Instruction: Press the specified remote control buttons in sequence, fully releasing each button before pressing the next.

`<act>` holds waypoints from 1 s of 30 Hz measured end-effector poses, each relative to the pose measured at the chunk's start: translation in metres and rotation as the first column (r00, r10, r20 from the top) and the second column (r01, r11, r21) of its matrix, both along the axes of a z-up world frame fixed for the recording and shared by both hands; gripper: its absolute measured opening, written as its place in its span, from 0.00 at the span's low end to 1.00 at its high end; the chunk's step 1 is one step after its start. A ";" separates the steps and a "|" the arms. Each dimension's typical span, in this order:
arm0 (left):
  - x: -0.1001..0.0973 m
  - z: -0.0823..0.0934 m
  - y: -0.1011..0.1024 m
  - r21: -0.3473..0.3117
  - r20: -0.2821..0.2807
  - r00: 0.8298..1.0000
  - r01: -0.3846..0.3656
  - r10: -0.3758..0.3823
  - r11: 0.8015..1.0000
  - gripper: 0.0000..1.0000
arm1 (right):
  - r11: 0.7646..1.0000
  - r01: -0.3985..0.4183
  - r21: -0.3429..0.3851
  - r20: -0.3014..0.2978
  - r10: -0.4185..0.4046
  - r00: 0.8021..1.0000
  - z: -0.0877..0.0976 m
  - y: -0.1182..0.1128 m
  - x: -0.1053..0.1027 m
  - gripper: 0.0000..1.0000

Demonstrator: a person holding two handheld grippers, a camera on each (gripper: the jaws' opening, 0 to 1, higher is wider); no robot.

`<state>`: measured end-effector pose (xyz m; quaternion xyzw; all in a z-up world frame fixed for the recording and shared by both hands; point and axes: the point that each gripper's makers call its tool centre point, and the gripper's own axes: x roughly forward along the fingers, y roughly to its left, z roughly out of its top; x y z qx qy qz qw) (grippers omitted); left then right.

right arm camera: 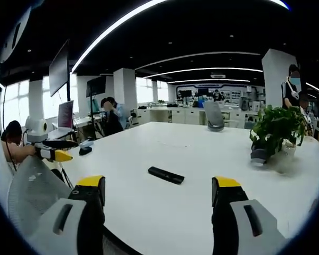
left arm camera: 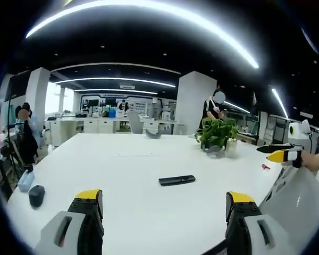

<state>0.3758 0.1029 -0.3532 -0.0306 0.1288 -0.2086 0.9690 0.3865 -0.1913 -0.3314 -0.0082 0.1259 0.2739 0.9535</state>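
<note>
A black remote control (left arm camera: 176,180) (right arm camera: 166,175) lies flat on the big white surface (left arm camera: 127,159) (right arm camera: 202,154). A green potted plant (left arm camera: 217,133) (right arm camera: 275,127) stands well behind the remote. The left gripper (left arm camera: 165,204) and the right gripper (right arm camera: 158,192) hang in front of the remote, not touching it. Both have their fingers (left arm camera: 89,204) (right arm camera: 90,194) spread wide and hold nothing.

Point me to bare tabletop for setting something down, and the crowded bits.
Free: the wide white table between the remote and the far edge, and the strip between remote and both open claws. Crowded: the corner by the potted plant; dark puck at one edge.
</note>
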 end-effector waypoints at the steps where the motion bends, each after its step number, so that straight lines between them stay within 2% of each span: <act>1: 0.000 0.000 0.000 0.001 -0.001 1.000 0.001 -0.001 1.000 1.00 | 1.000 0.004 0.010 0.001 -0.004 1.000 0.001 -0.002 0.001 0.85; 5: 0.000 -0.001 0.000 0.009 -0.002 1.000 -0.002 0.002 1.000 1.00 | 0.999 0.016 0.037 -0.018 -0.016 1.000 -0.001 -0.003 0.001 0.85; 12: 0.000 0.001 0.000 -0.002 0.005 1.000 -0.006 0.006 1.000 1.00 | 1.000 0.011 0.016 -0.022 -0.011 1.000 -0.003 -0.002 0.001 0.83; 15: 0.002 0.003 0.004 -0.035 0.010 1.000 -0.022 0.022 0.999 1.00 | 1.000 0.009 0.017 -0.019 -0.009 1.000 -0.002 -0.002 0.001 0.83; 22: 0.001 0.002 0.003 -0.020 0.009 1.000 -0.022 0.022 1.000 1.00 | 1.000 0.025 0.012 -0.024 -0.024 0.999 -0.003 -0.006 0.002 0.83; 26: 0.002 0.004 0.004 -0.043 0.015 1.000 -0.019 0.019 0.999 1.00 | 0.999 0.051 -0.016 0.007 -0.051 0.999 0.000 -0.012 0.005 0.87; 30: 0.001 0.002 0.004 -0.026 0.011 1.000 -0.020 0.020 0.999 1.00 | 0.998 0.061 0.007 0.003 -0.061 0.998 0.001 -0.015 0.005 0.88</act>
